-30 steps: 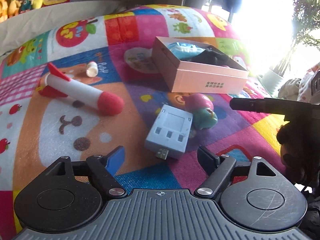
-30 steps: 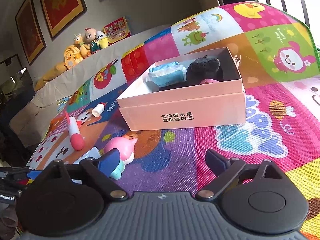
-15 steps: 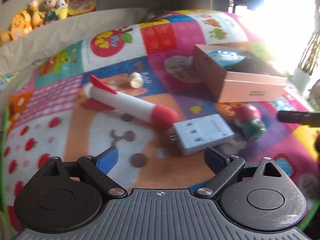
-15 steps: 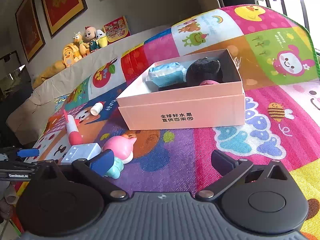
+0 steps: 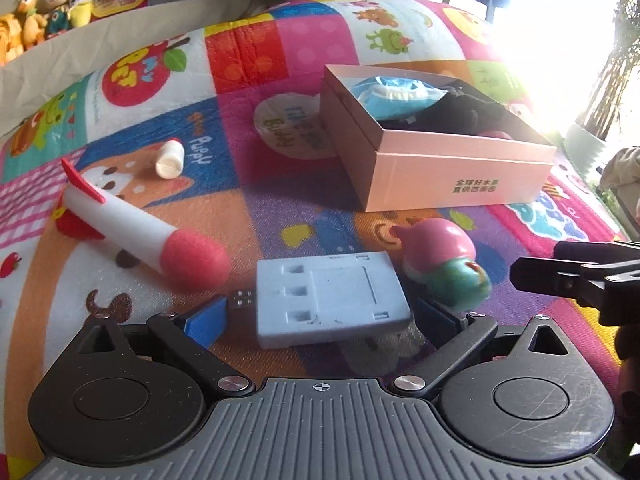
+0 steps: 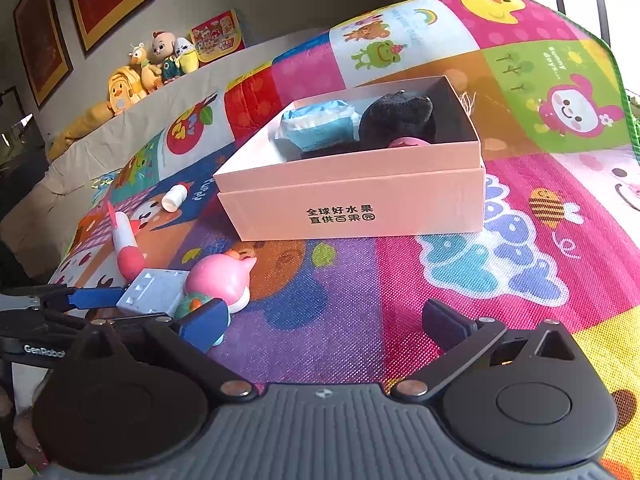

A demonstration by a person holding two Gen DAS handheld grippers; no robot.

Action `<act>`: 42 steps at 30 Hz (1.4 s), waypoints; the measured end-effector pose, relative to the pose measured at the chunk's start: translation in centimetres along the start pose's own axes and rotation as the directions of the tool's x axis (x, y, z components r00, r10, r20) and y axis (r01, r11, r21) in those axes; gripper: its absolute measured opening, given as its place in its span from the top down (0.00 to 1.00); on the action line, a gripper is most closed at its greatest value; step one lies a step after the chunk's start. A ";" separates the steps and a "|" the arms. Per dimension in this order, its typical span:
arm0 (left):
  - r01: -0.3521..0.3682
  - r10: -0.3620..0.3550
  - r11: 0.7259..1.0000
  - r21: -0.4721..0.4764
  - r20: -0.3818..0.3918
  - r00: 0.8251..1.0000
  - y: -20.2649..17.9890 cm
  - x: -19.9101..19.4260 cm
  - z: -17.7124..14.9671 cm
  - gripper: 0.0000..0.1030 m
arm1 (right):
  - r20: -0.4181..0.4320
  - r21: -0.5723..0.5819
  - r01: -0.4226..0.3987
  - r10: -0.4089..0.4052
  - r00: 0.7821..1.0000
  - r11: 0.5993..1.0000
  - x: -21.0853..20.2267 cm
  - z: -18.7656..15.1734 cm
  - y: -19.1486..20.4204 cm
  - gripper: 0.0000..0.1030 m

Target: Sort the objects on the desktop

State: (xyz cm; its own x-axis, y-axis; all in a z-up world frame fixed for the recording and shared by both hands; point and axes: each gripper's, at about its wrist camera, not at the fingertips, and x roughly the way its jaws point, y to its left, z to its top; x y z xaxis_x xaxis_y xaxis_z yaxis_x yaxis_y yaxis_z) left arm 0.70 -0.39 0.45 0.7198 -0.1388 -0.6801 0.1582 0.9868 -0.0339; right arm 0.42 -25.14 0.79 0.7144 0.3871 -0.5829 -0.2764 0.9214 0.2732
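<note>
A pale blue plug adapter (image 5: pixel 332 298) lies on the colourful play mat between the fingers of my left gripper (image 5: pixel 320 320), which is open around it; it also shows in the right wrist view (image 6: pixel 154 292). A pink and green toy (image 5: pixel 444 264) lies just right of it. A white and red foam rocket (image 5: pixel 136 232) and a small white bottle (image 5: pixel 170 158) lie to the left. A pink cardboard box (image 5: pixel 452 176) holds a blue packet and a black plush. My right gripper (image 6: pixel 324 320) is open and empty, low over the mat, facing the box (image 6: pixel 352 208).
The mat (image 6: pixel 400 300) ends at a green edge on the right. Plush toys (image 6: pixel 152 68) sit on a ledge behind the mat. A potted plant (image 5: pixel 600 92) stands past the far right. The right gripper's finger (image 5: pixel 576 276) reaches in beside the pink toy.
My left gripper has moved forward and swung right, so the adapter now sits between its fingers. My right gripper has opened a little wider and stayed in place.
</note>
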 end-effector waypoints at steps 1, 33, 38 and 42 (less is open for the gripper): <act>-0.012 0.012 1.000 0.012 0.005 1.000 -0.2 0.3 0.1 0.02 | 0.000 0.001 0.000 0.000 1.000 1.000 0.0 0.0 0.0 0.00; -0.062 0.073 0.994 -0.092 0.121 0.990 6.8 -5.7 -5.8 0.01 | -0.109 -0.162 -0.063 0.045 0.993 0.985 2.9 2.8 7.2 0.06; -0.064 0.074 0.994 -0.091 0.119 0.990 6.7 -5.6 -5.8 0.01 | -0.159 -0.259 -0.022 -0.020 0.987 0.966 4.7 2.2 9.0 0.45; -0.081 0.089 0.994 -0.076 0.106 0.990 6.5 -5.5 -5.7 0.01 | -0.179 -0.299 -0.042 -0.013 0.984 0.953 3.5 1.6 8.9 0.52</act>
State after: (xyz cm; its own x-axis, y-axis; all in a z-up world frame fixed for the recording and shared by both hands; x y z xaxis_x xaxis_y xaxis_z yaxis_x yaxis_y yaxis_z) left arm -6.11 7.23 -0.24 0.7987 -0.0589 -0.5988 0.0477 0.9983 -0.0346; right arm 1.50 -15.59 2.41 0.5912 0.3753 -0.7139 -0.4857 0.8723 0.0563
